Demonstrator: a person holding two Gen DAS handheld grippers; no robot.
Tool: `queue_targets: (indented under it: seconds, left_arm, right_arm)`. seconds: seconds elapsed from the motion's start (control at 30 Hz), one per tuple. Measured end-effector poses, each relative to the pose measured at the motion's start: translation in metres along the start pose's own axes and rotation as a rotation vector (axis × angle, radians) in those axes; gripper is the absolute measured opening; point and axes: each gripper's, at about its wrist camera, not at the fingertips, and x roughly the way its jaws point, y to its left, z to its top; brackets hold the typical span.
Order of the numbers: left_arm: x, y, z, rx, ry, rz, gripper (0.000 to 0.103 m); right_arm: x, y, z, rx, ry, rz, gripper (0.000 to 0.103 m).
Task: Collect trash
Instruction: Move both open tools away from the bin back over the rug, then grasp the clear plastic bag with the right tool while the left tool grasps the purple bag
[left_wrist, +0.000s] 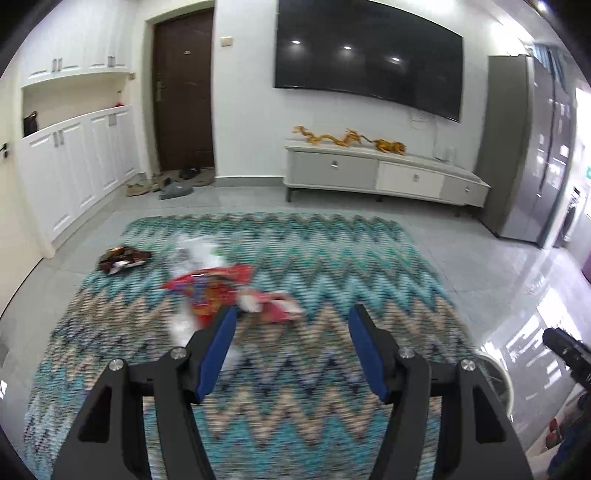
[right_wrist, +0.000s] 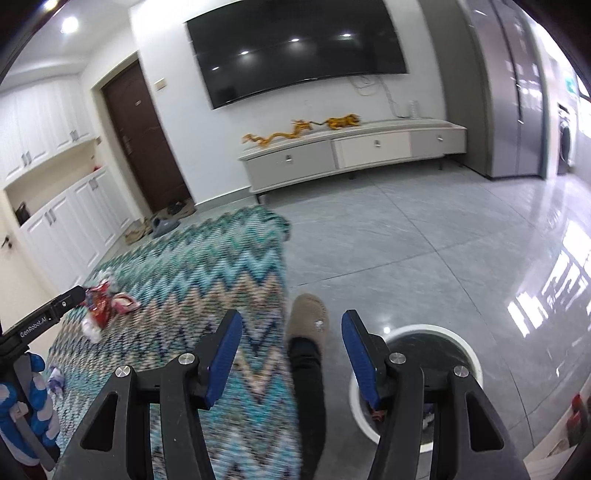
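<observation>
Both our grippers, left (left_wrist: 291, 328) and right (right_wrist: 291, 332), hang open and empty, wrappers (left_wrist: 218, 291) still scattered on the rug (left_wrist: 295, 424), bin (right_wrist: 436, 334) beside it.

Only clear text: "GenRobot.AI" in white on the black body of the left gripper (right_wrist: 79, 293), seen at the left edge of the right wrist view. Red snack wrappers (left_wrist: 212, 291) on the zigzag rug (left_wrist: 295, 424) have printing but it's motion-blurred, unreadable; same for the dark wrapper (left_wrist: 123, 258) further left. Green sign (right_wrist: 570, 83) high on the far right wall, possibly an exit sign, characters too small to read. Small plate on the brown door (left_wrist: 186, 52), nothing legible. Stickers on the grey fridge (left_wrist: 554, 155), too blurred to read
</observation>
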Motion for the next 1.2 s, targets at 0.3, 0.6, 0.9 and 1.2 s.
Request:
queue_targets:
  seconds: [0.3,0.6,0.9,1.2]
  left_arm:
    - [-0.015,0.121,-0.045,-0.087,0.021,0.142,0.062]
    - [-0.019,0.183,-0.09,-0.188,0.079,0.17,0.062]
    - [-0.005,0.199,-0.101,-0.27,0.111,0.03,0.062]
    - [0.002,0.205,-0.105,-0.312,0.13,-0.094,0.045]
  right_arm:
    - [0.027,0.096,0.008,-0.156,0.06,0.1,0.054]
    - [0.076,0.188,-0.001,-0.293,0.149,0.208,0.054]
    - [0.126,0.268,-0.02,-0.428,0.246,0.297,0.054]
    - [0.167,0.308,-0.044,-0.498,0.334,0.349,0.054]
